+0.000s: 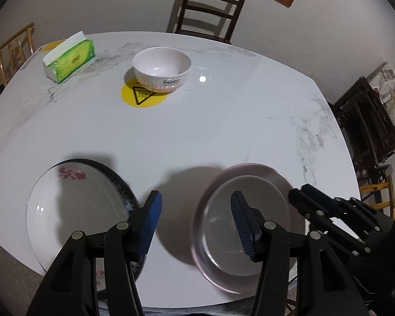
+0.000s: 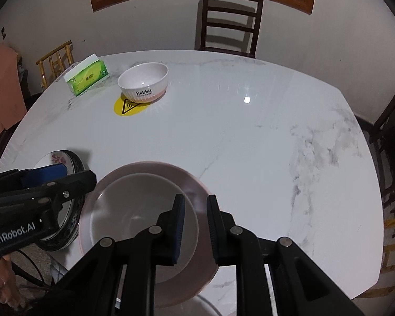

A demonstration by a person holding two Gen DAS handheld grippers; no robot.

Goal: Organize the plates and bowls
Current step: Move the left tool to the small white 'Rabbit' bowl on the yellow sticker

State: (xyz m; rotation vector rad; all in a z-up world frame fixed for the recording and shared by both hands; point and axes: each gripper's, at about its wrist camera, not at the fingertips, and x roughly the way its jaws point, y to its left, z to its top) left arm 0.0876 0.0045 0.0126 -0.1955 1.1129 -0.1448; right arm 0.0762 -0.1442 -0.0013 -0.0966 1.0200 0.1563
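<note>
The right gripper (image 2: 194, 223) clamps the pink plate's (image 2: 144, 171) near-right rim, tilted above the marble table (image 2: 250, 144). The left gripper (image 1: 196, 223), half-open and empty, hovers between it and the floral plate (image 1: 65, 197).

Pink plate (image 2: 147, 226) beside floral plate (image 1: 76, 210) near the table edge, white ribbed bowl (image 1: 162, 68) upright beyond
</note>
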